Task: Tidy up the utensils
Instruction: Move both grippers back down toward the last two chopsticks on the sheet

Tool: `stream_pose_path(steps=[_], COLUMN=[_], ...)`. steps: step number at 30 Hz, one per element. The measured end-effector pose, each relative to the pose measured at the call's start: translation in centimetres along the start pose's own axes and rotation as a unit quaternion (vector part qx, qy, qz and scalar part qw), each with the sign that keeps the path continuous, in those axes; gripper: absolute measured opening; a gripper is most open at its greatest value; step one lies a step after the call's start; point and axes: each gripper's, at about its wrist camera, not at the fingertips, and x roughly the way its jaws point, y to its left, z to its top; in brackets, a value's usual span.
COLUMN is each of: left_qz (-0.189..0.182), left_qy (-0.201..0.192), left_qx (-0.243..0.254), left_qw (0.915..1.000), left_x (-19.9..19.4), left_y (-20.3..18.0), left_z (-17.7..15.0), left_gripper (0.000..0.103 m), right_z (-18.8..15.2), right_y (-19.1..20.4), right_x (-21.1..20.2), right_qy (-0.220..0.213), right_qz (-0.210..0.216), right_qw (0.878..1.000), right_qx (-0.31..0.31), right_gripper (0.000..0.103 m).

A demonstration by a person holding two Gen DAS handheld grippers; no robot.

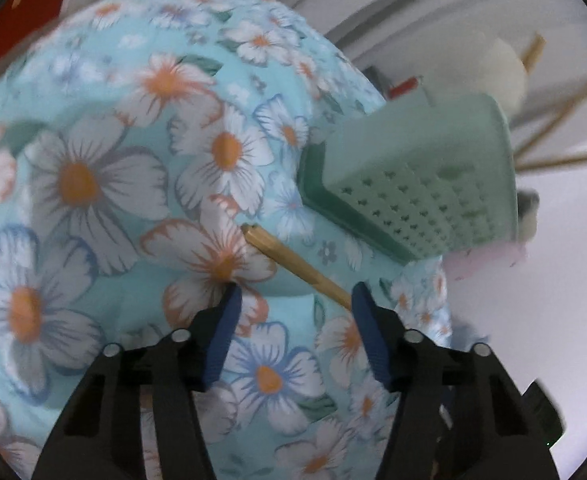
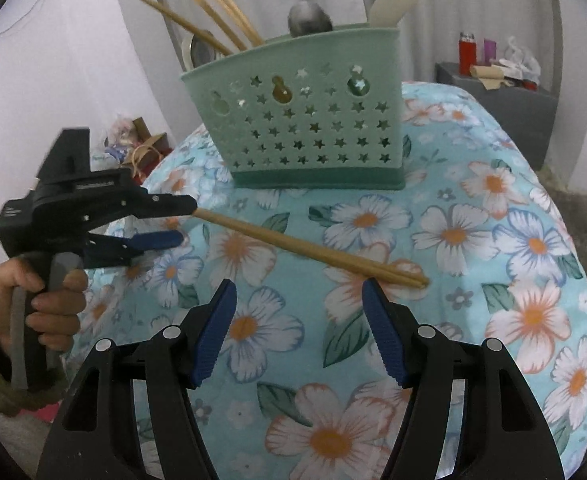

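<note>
Lying loose on the floral-clothed desk at six o'clock of the perforated green plastic utensil holder, the wooden chopstick pair awaits collecting, left gripper and right gripper both released.

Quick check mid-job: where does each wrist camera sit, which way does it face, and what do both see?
Left wrist: sits behind the left gripper, faces down at the flowered cloth; own jaws show.
Right wrist: sits behind the right gripper, faces the green holder; own jaws and the left hand show.
Shared: chopsticks, holder, cloth.
</note>
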Motion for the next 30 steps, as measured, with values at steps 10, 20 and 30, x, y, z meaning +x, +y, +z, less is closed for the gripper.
stream_pose_path(steps=[10, 20, 30], left_qz=[-0.073, -0.071, -0.075], left_qy=[0.015, 0.007, -0.001], left_qx=[-0.134, -0.171, -0.155], left_qw=[0.9882, 0.9828, 0.9850], left_x=[1.1, 2.6, 0.3], left_y=[3.4, 3.7, 3.2], left_z=[0.9, 1.9, 0.2], left_gripper=[0.031, 0.012, 0.011], right_z=[-0.3, -0.5, -0.4], right_y=[-1.1, -0.7, -0.9], right_x=[0.7, 0.8, 0.5], right_qy=[0.017, 0.022, 0.020], right_qz=[0.018, 0.025, 0.024], right_qw=[0.999, 0.999, 0.999], right_qx=[0.035, 0.036, 0.039], right_gripper=[0.062, 0.062, 0.062])
